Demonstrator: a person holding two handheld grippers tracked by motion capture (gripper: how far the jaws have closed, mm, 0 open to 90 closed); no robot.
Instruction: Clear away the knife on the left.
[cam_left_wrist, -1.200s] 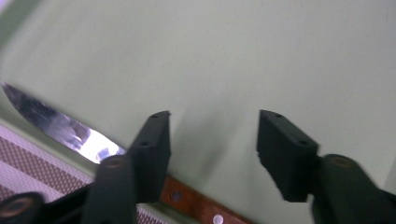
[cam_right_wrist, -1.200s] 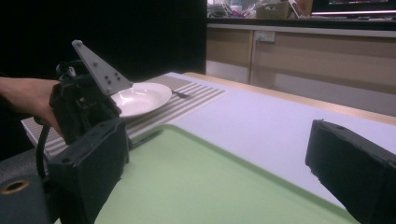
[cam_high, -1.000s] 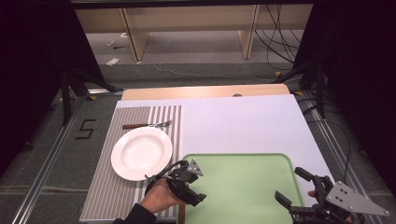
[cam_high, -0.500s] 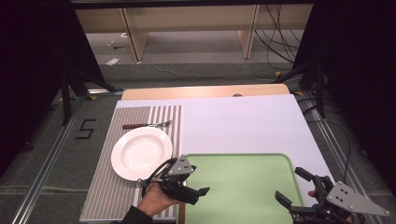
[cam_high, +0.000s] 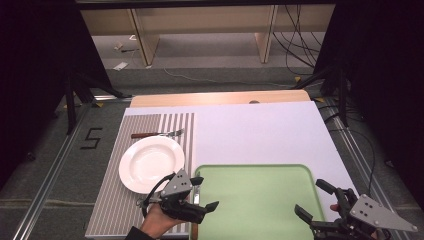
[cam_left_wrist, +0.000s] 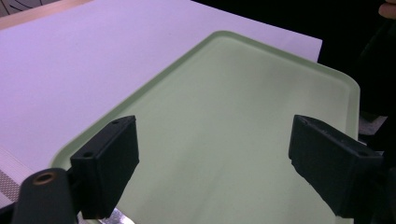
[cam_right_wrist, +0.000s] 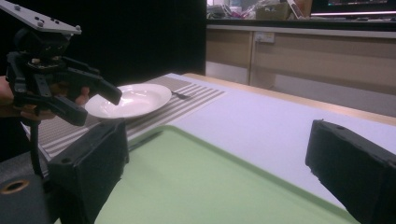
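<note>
My left tool (cam_high: 204, 194) hovers with jaws apart over the green tray's (cam_high: 250, 172) near-left corner — likely to grip its rim; my right tool (cam_high: 314, 200) gapes empty — plate (cam_high: 150, 162) beyond.

Left hand-held gripper (cam_high: 206, 194) jaws wide apart, right hand-held gripper (cam_high: 314, 199) likewise

Black two-jaw grippers (cam_high: 202, 192), grey three-cornered plates, perhaps screwed.

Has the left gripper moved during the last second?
Yes. The left gripper has swung toward the pale green plastic tray, its open jaws now over the tray's left edge, beside the round white plate.
</note>
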